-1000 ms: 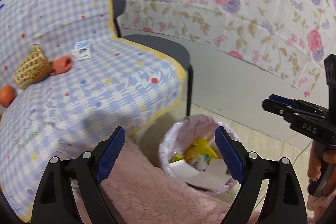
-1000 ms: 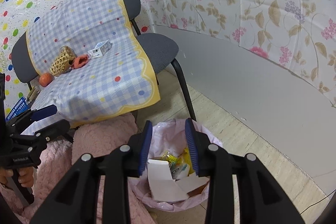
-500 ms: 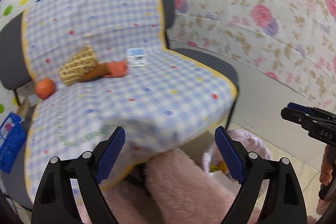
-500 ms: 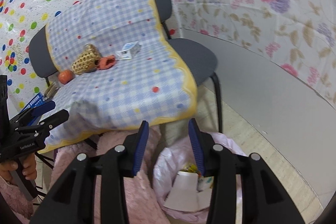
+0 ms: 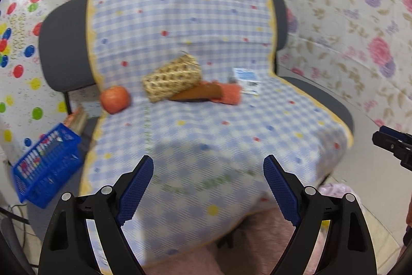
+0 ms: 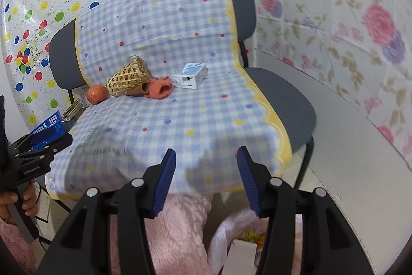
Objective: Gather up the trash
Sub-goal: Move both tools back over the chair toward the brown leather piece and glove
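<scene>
Tongs come first: the left tongs (image 5: 208, 187) stand wide apart with nothing between them, and the right tongs (image 6: 206, 179) have just been opening, also empty. Below the right pair sits the pink-lined trash bin (image 6: 231, 231) holding paper. Beyond lies the checked cloth (image 6: 180, 120) over a chair; far back on it rests a small carton (image 6: 191, 72), beside an orange rag (image 6: 159, 88), a wicker basket (image 6: 128, 77) and an orange fruit (image 6: 97, 94).

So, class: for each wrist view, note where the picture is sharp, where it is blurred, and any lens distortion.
Left wrist view: the left gripper is sharp, while the checked cloth and wicker basket are motion-smeared. Right wrist view: the right gripper is crisp, and the small carton only slightly soft. Both: fisheye bending, dark round corners.
</scene>
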`<control>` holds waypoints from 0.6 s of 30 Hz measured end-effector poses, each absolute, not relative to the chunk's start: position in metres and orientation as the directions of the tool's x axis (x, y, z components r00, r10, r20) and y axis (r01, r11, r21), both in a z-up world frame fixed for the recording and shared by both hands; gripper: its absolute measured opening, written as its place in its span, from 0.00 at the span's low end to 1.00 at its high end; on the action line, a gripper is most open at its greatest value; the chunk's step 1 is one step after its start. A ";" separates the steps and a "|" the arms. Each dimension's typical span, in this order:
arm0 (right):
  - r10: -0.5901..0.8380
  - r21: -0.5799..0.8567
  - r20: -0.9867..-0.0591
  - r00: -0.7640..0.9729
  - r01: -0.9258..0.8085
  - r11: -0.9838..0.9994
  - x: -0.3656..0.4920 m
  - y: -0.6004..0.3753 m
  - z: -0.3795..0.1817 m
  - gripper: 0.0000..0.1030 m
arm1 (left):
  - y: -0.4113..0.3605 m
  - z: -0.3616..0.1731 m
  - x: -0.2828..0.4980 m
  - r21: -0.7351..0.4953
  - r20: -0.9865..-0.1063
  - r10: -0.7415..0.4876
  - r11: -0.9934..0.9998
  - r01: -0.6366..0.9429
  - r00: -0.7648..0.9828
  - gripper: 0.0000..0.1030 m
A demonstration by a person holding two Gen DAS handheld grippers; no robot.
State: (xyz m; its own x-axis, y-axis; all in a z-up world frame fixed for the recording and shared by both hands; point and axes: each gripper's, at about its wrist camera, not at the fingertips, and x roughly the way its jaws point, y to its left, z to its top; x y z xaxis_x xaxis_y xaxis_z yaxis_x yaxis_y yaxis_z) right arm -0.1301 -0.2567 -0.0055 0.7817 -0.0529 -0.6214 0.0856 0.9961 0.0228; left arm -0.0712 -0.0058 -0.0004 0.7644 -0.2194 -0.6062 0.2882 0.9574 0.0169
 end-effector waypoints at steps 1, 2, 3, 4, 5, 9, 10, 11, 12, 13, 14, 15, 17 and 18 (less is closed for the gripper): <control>-0.047 0.023 -0.621 0.783 0.078 0.997 -0.123 -0.254 -0.005 0.48 | -0.002 0.002 -0.068 0.023 -0.602 -0.206 0.961 0.275 0.771 0.84; -0.044 0.021 -0.621 0.782 0.072 0.997 -0.116 -0.253 -0.005 0.48 | 0.003 0.007 -0.063 0.030 -0.596 -0.189 0.966 0.257 0.780 0.84; -0.039 0.020 -0.621 0.782 0.066 0.998 -0.109 -0.251 -0.005 0.48 | 0.007 0.010 -0.059 0.037 -0.592 -0.177 0.969 0.246 0.786 0.84; -0.033 0.021 -0.622 0.782 0.059 0.998 -0.102 -0.249 -0.004 0.48 | 0.009 0.014 -0.054 0.044 -0.588 -0.164 0.971 0.233 0.792 0.84; -0.027 0.022 -0.622 0.782 0.052 0.998 -0.095 -0.247 -0.003 0.48 | 0.012 0.018 -0.051 0.050 -0.583 -0.151 0.974 0.220 0.799 0.84; 0.000 0.013 -0.618 0.786 0.010 1.000 -0.065 -0.238 0.000 0.48 | 0.024 0.037 -0.033 0.070 -0.556 -0.108 0.982 0.176 0.824 0.84; 0.006 0.011 -0.619 0.785 0.001 1.000 -0.055 -0.236 0.001 0.47 | 0.025 0.042 -0.028 0.075 -0.551 -0.099 0.983 0.167 0.829 0.84; 0.012 0.013 -0.620 0.785 -0.006 1.000 -0.048 -0.235 0.000 0.43 | 0.026 0.045 -0.022 0.079 -0.546 -0.091 0.984 0.160 0.833 0.84; 0.023 0.016 -0.619 0.785 -0.017 1.000 -0.038 -0.233 0.000 0.40 | 0.026 0.048 -0.017 0.080 -0.544 -0.089 0.984 0.157 0.834 0.84; 0.028 0.016 -0.621 0.784 -0.023 1.000 -0.031 -0.232 0.000 0.39 | 0.026 0.050 -0.011 0.081 -0.543 -0.086 0.985 0.155 0.835 0.84; 0.036 0.019 -0.624 0.780 -0.031 0.999 -0.018 -0.231 -0.001 0.39 | 0.025 0.051 -0.005 0.084 -0.543 -0.081 0.985 0.150 0.836 0.84; 0.044 0.023 -0.626 0.779 -0.037 0.999 -0.011 -0.230 -0.002 0.39 | 0.024 0.052 0.002 0.086 -0.542 -0.077 0.985 0.147 0.836 0.84; 0.056 0.028 -0.633 0.772 -0.050 0.998 0.008 -0.227 -0.004 0.39 | 0.020 0.050 0.019 0.089 -0.549 -0.074 0.985 0.146 0.832 0.84; 0.063 0.028 -0.636 0.769 -0.059 0.998 0.020 -0.226 -0.006 0.39 | 0.019 0.047 0.026 0.085 -0.553 -0.076 0.986 0.146 0.830 0.84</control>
